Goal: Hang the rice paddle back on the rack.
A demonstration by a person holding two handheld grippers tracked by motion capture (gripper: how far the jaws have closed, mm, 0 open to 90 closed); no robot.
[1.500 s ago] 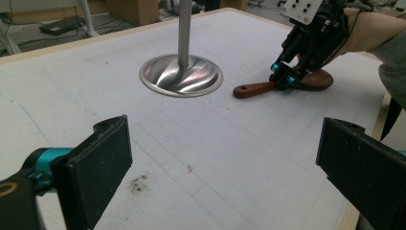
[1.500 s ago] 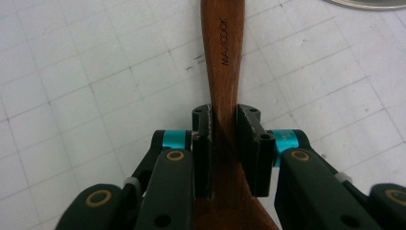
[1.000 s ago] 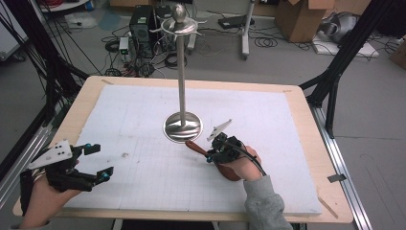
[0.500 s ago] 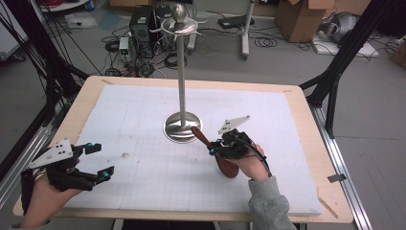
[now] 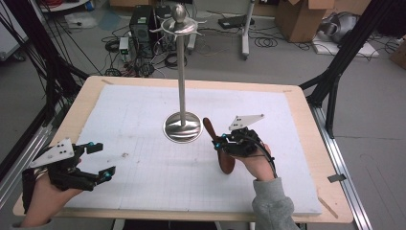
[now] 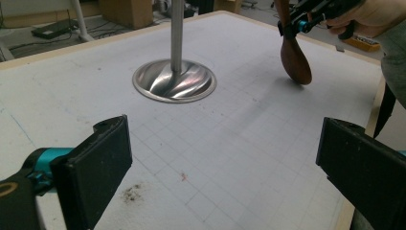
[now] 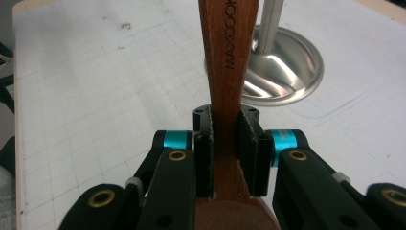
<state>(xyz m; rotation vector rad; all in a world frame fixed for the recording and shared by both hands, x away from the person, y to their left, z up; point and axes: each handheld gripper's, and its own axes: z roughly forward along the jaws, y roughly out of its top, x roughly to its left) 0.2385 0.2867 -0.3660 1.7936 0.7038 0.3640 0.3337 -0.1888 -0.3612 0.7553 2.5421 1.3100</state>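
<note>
A brown wooden spoon (image 5: 226,162) is clamped by its handle in my right gripper (image 5: 221,143), right of the steel stand's round base (image 5: 182,128). The handle tip (image 5: 208,125) points up toward the stand and the bowl hangs low near the mat. In the right gripper view the black pads (image 7: 203,143) press both sides of the spoon handle (image 7: 225,48), which reads MAXCOOK. The stand's pole (image 5: 181,72) ends in hooks (image 5: 178,25). My left gripper (image 5: 103,159) rests open at the mat's front left, and its jaws (image 6: 225,177) have nothing between them.
A white gridded foam mat (image 5: 143,110) covers the wooden table (image 5: 306,103). A dark smudge (image 6: 130,191) marks the mat near the left gripper. Black frame legs, cables, a computer case and cardboard boxes stand on the floor beyond the table.
My right gripper has risen and shifted slightly right with the spoon, tilting its handle upward beside the stand base. The left gripper has stayed put.
</note>
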